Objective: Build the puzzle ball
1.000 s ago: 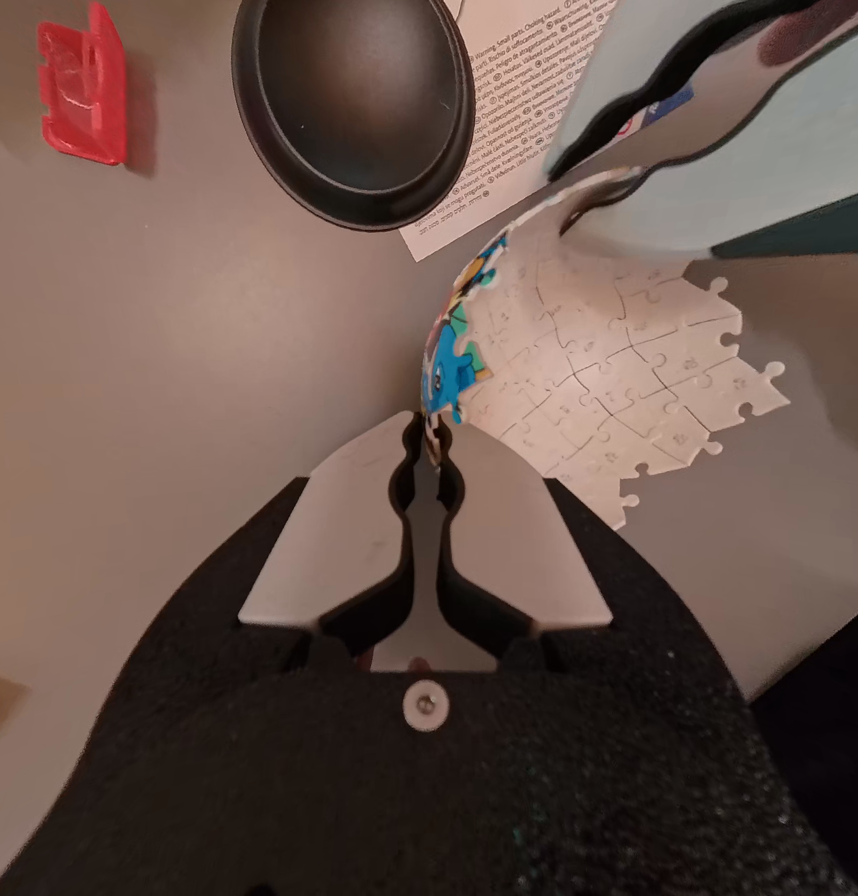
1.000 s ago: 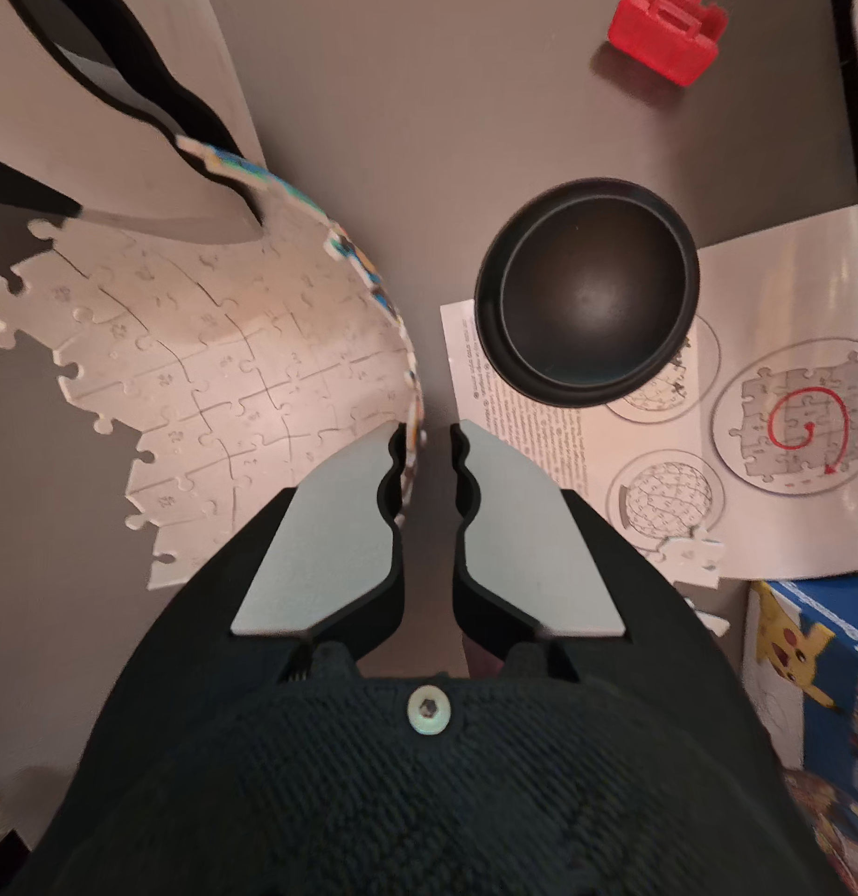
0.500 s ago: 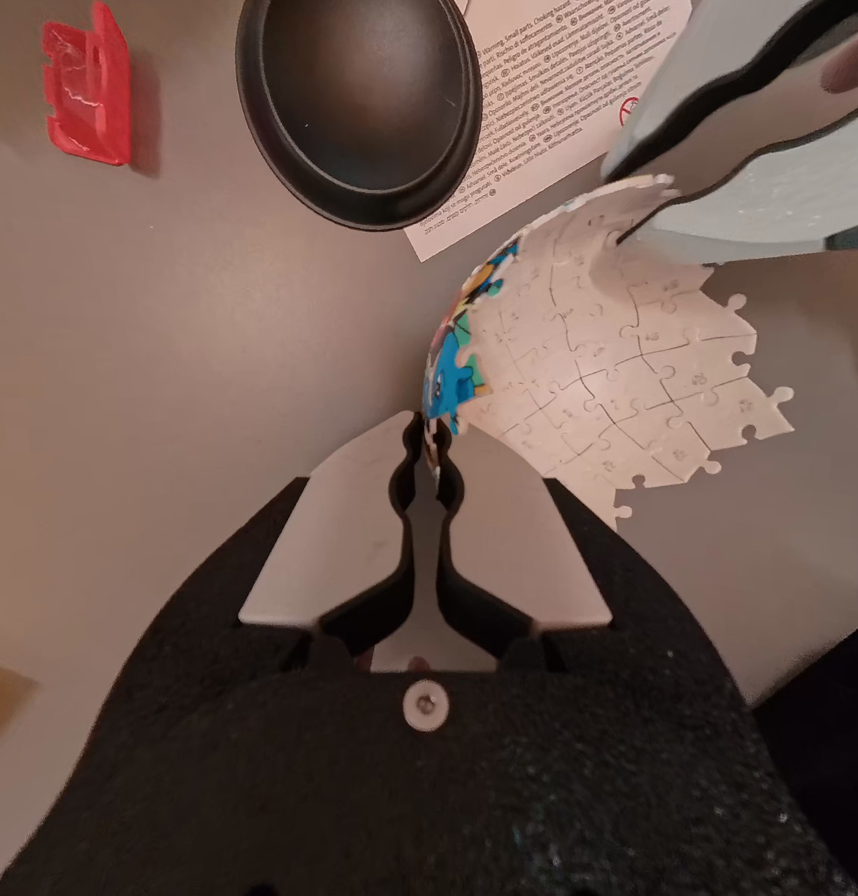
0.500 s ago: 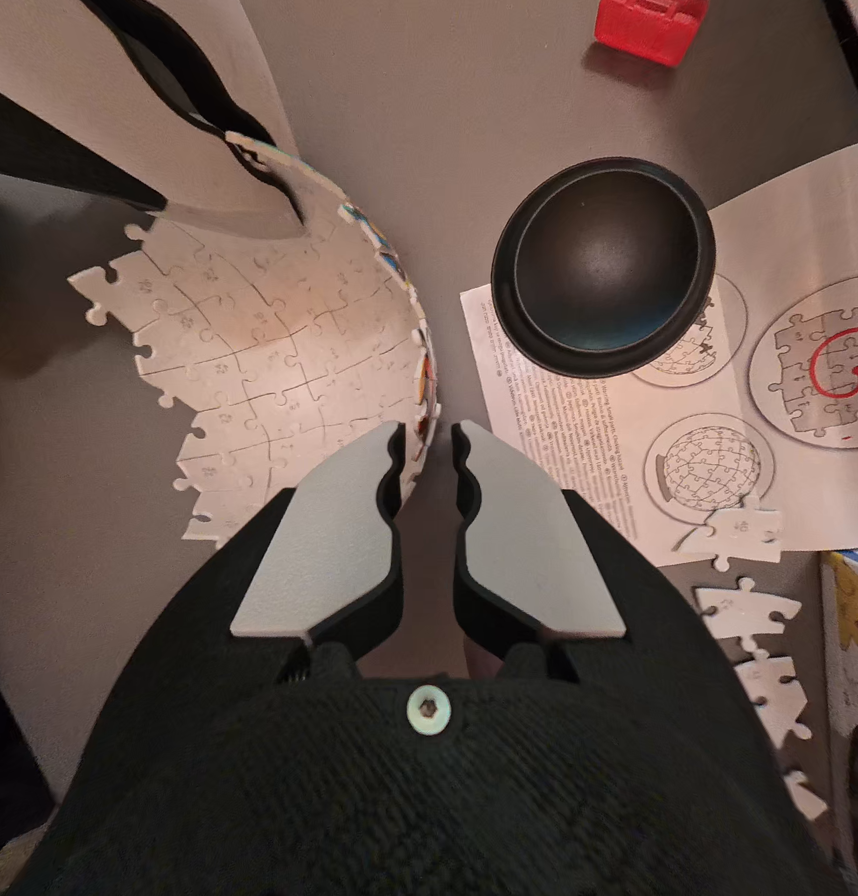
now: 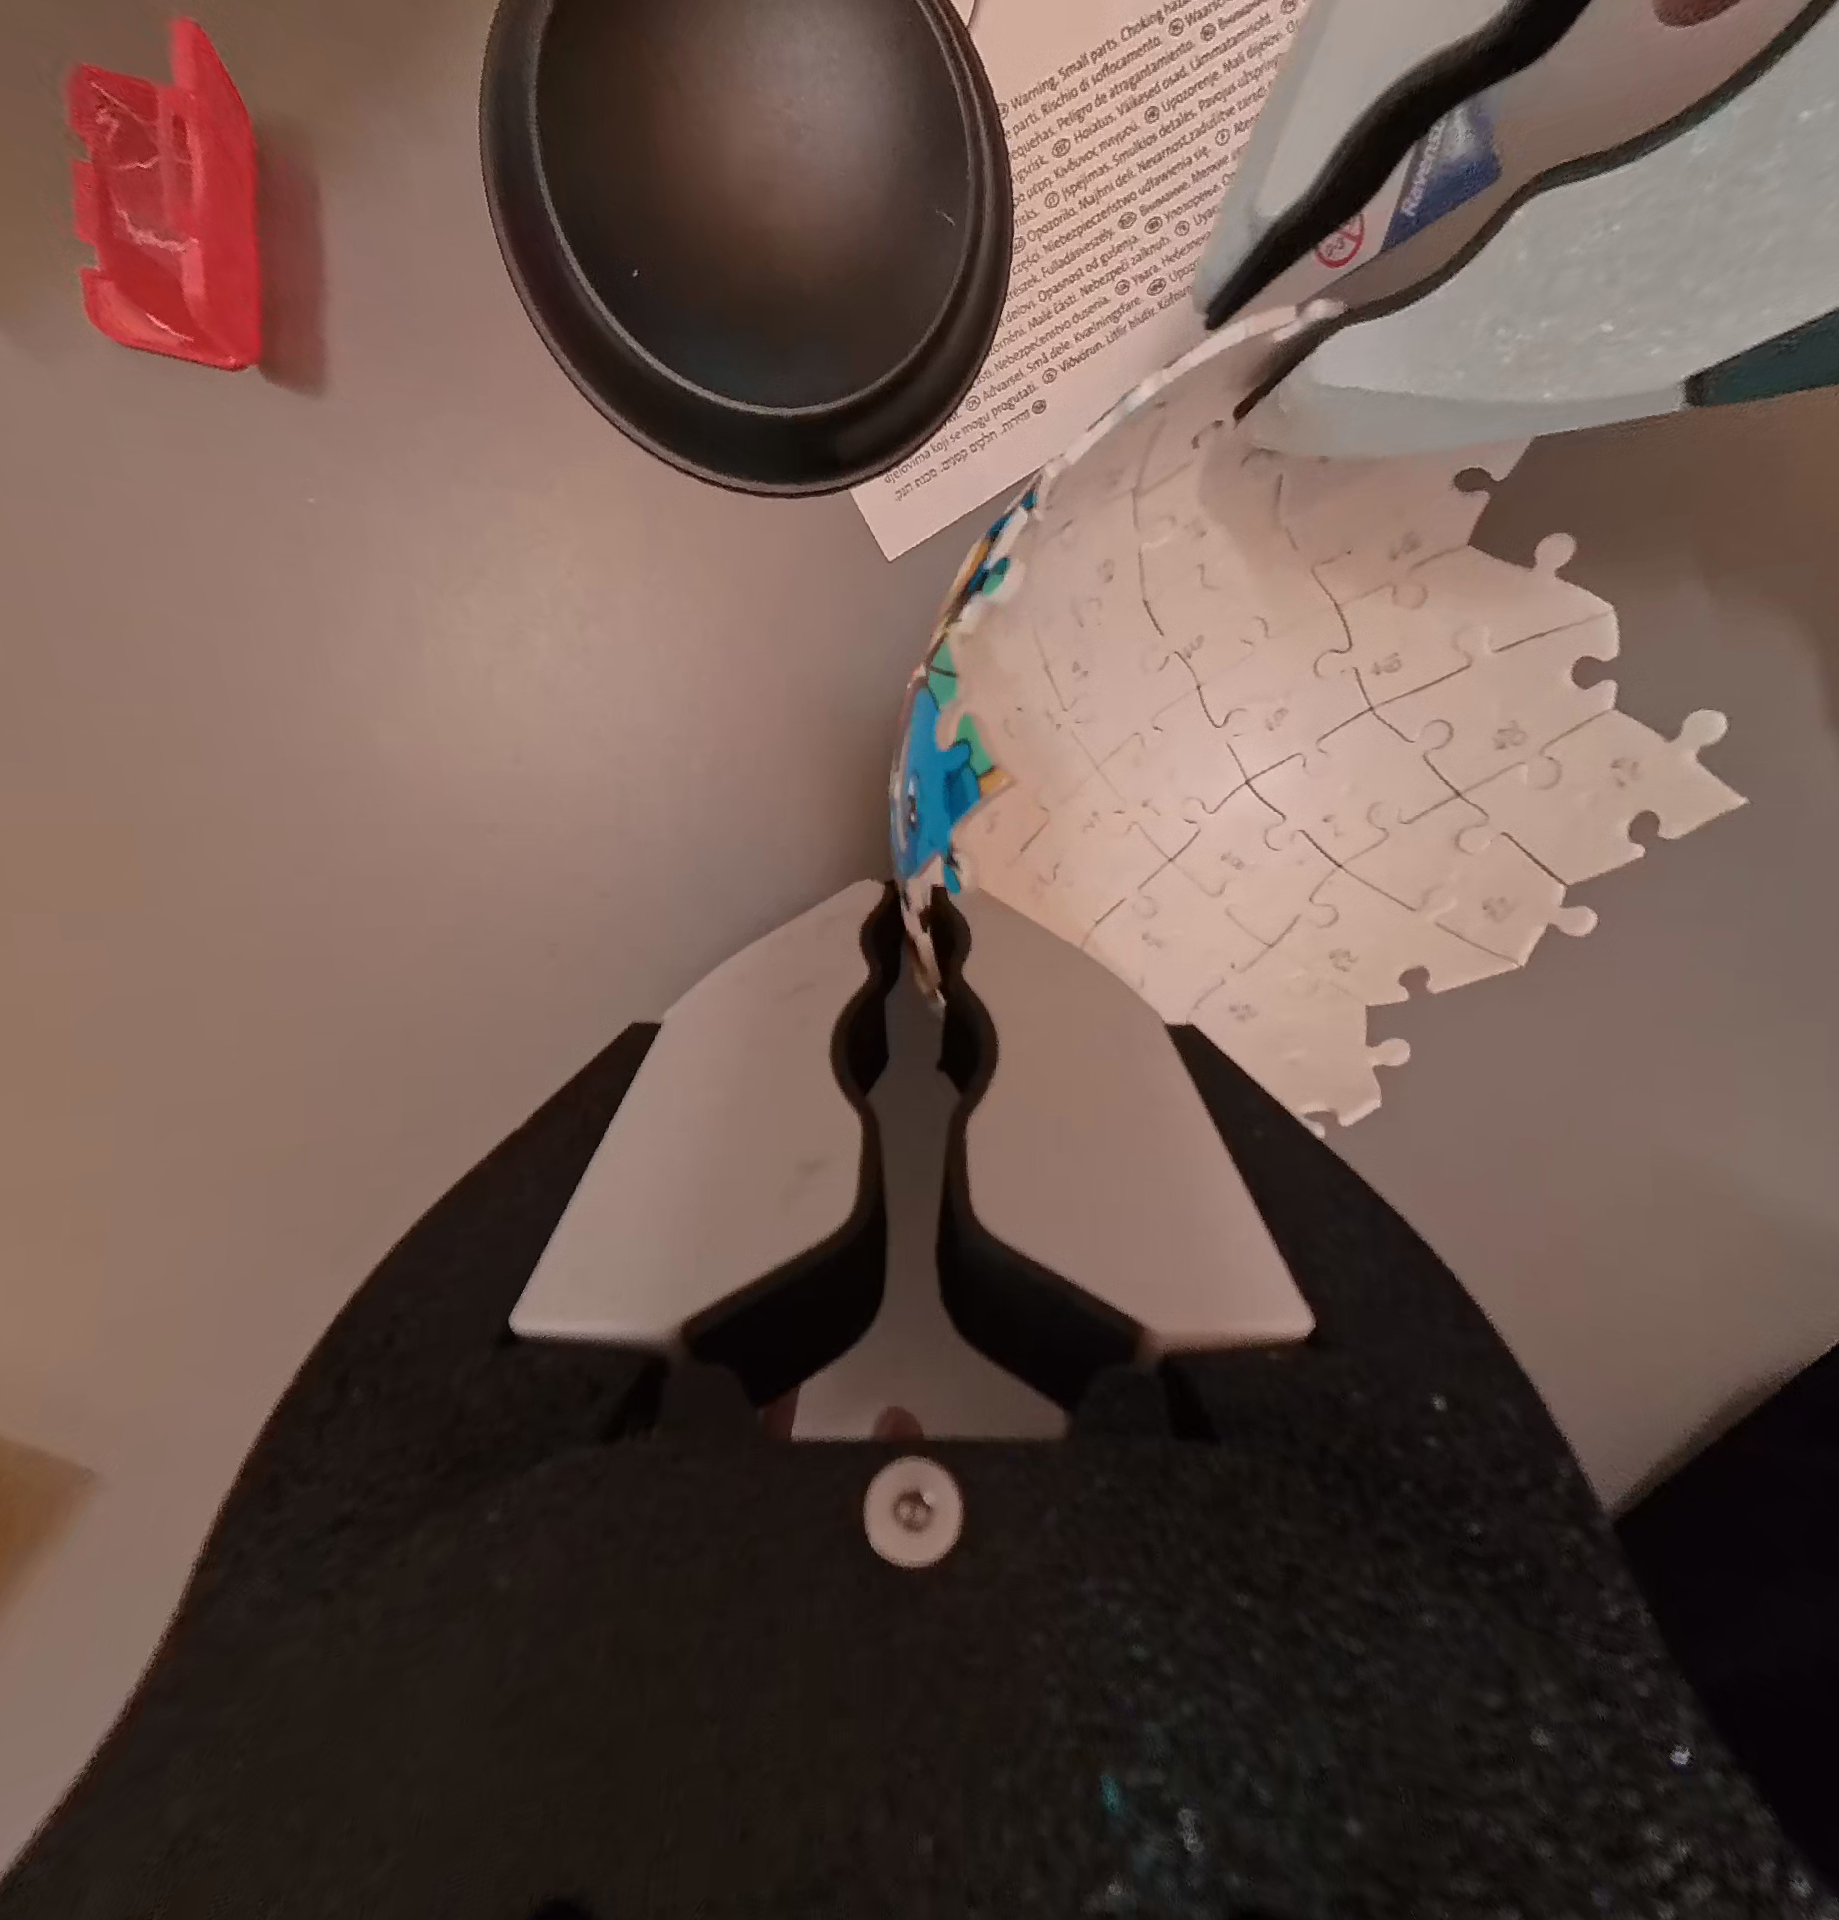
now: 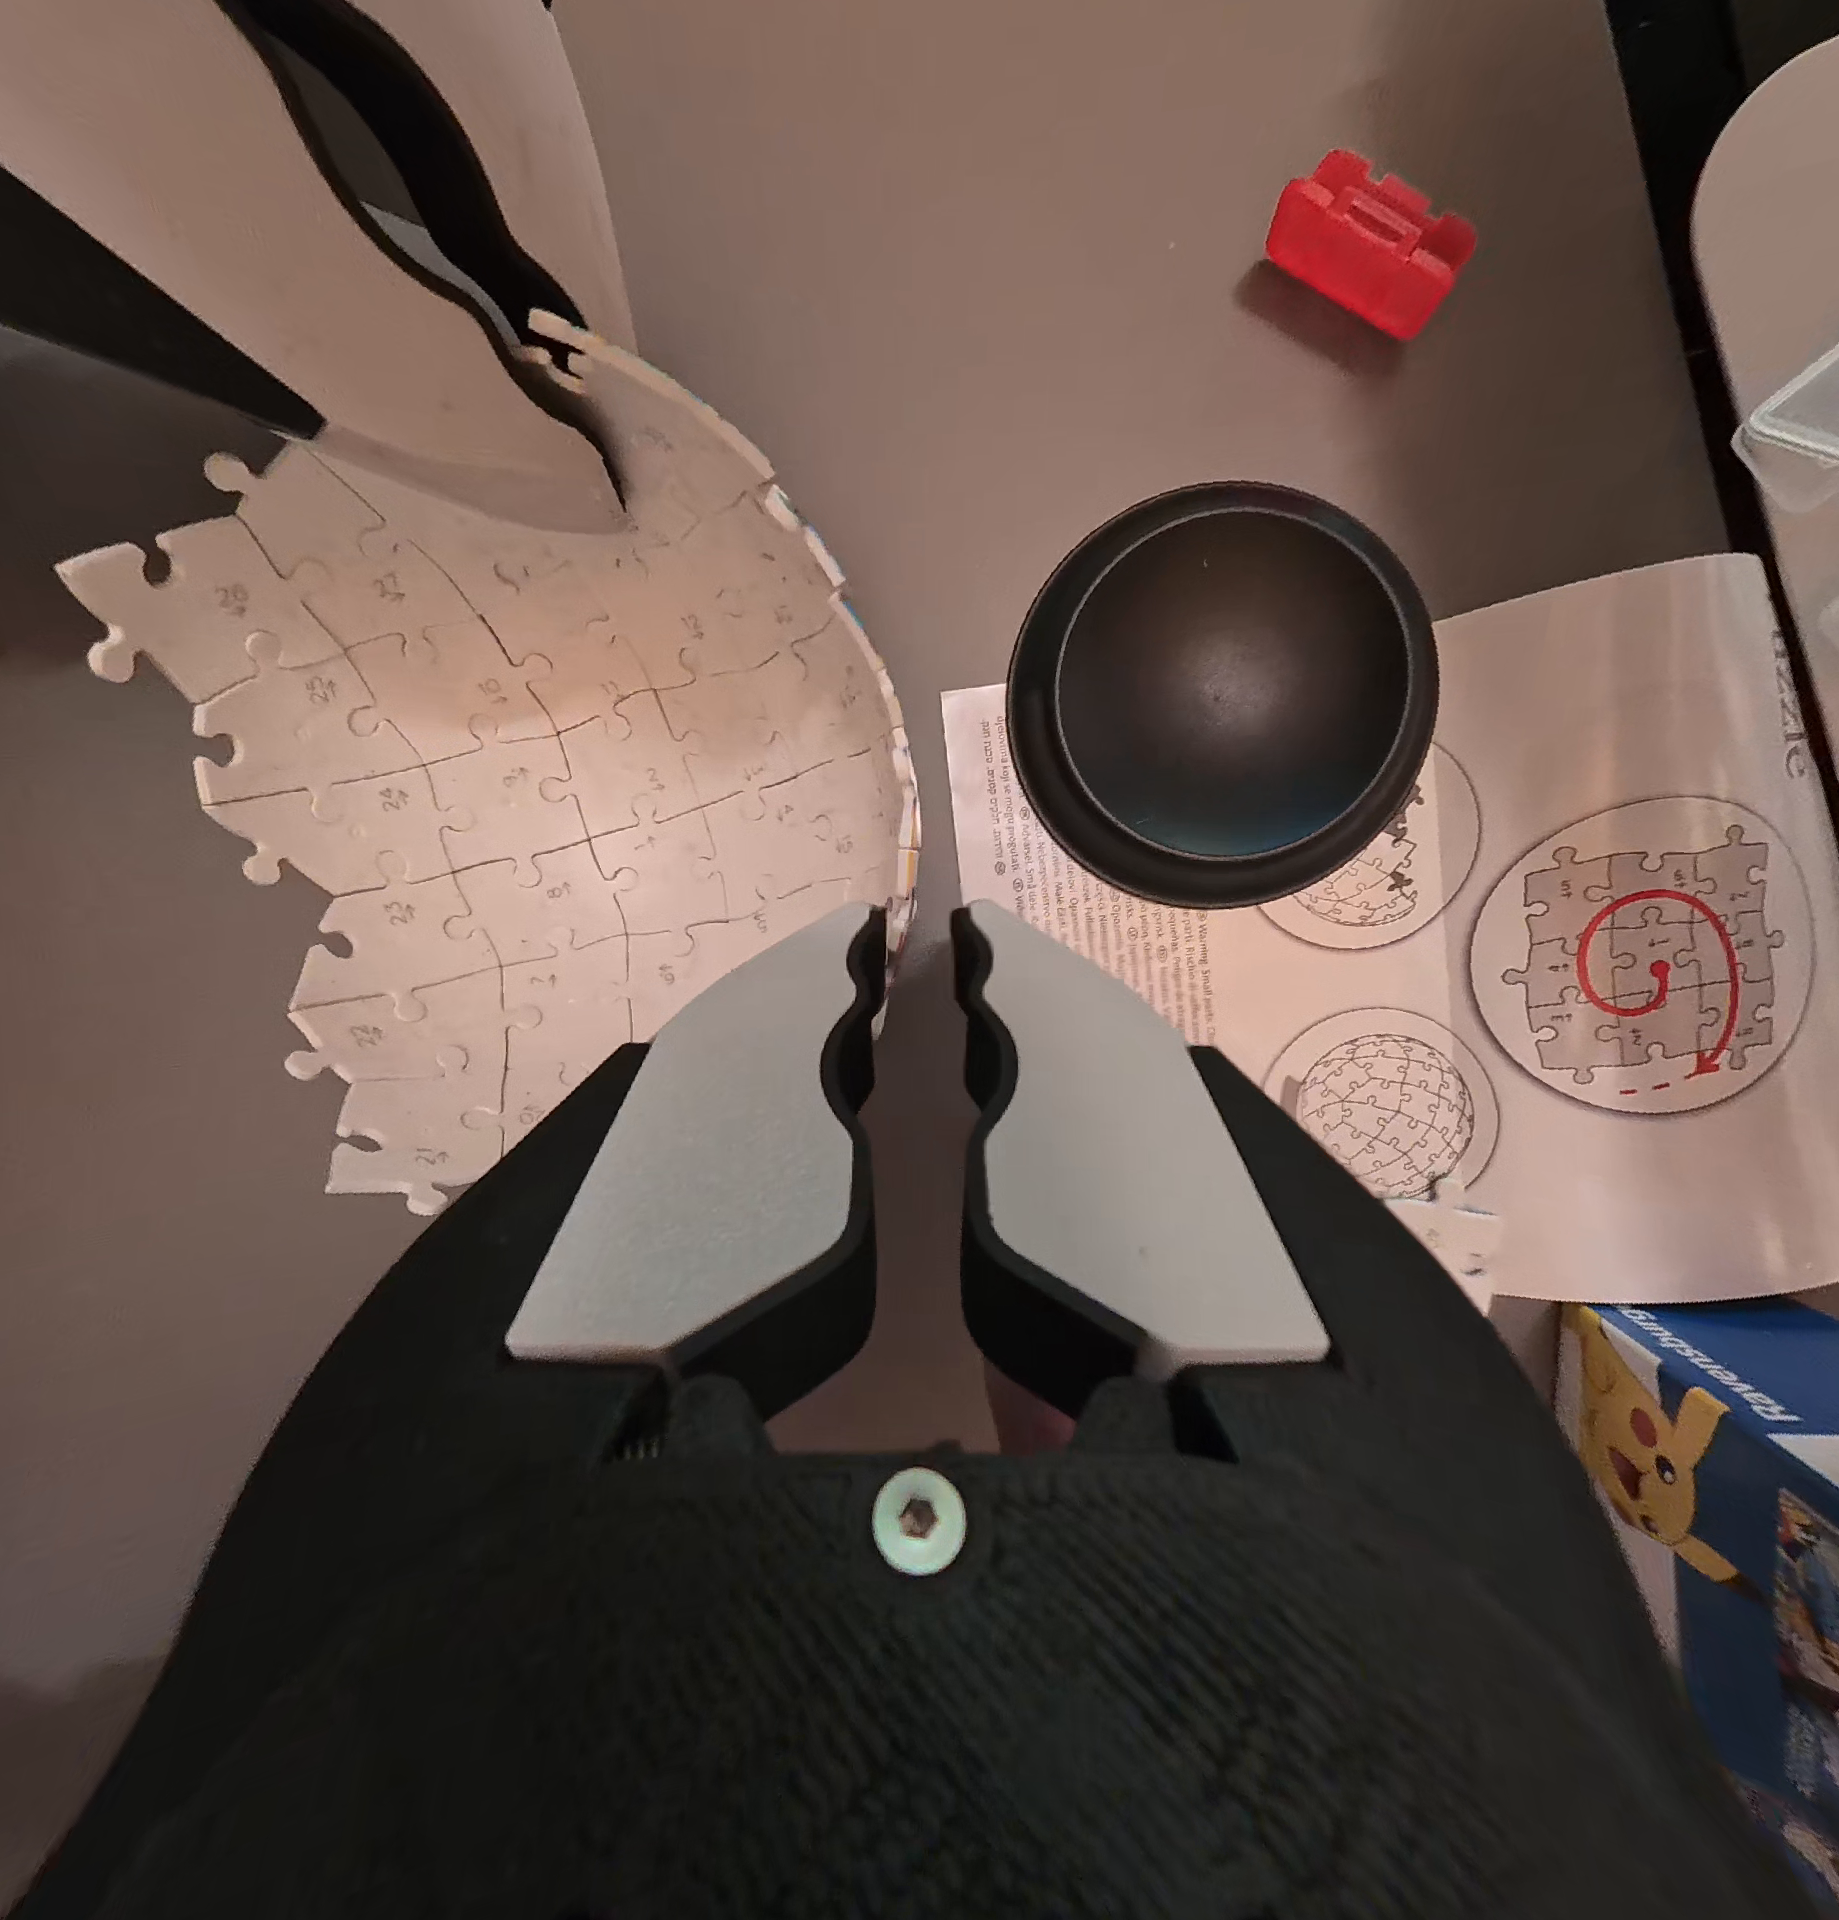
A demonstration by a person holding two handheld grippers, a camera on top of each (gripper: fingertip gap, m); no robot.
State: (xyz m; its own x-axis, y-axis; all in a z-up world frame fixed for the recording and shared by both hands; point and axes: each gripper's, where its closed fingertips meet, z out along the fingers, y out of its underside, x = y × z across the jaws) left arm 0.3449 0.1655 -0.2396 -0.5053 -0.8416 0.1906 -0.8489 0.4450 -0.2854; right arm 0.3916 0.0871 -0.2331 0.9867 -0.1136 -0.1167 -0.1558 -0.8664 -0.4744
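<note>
left claw [image 5: 920,925] pinching puzzle shell [image 5: 1279,758] rim, keeps it off bench [image 5: 375,727] | right claw [image 6: 915,935] spread, straddling rim at 12 | black stand [image 6: 1221,696] at 1, probably next

The blue box [image 6: 1746,1621] is cut off at the right edge, as is the clear tub [image 6: 1819,436] (contents unclear). The puzzle shell [image 6: 541,790] hides its printed side.

Dim warm light; glare on leaflet [image 6: 1621,935]; wide-angle edge bending; near tool parts soft.
</note>
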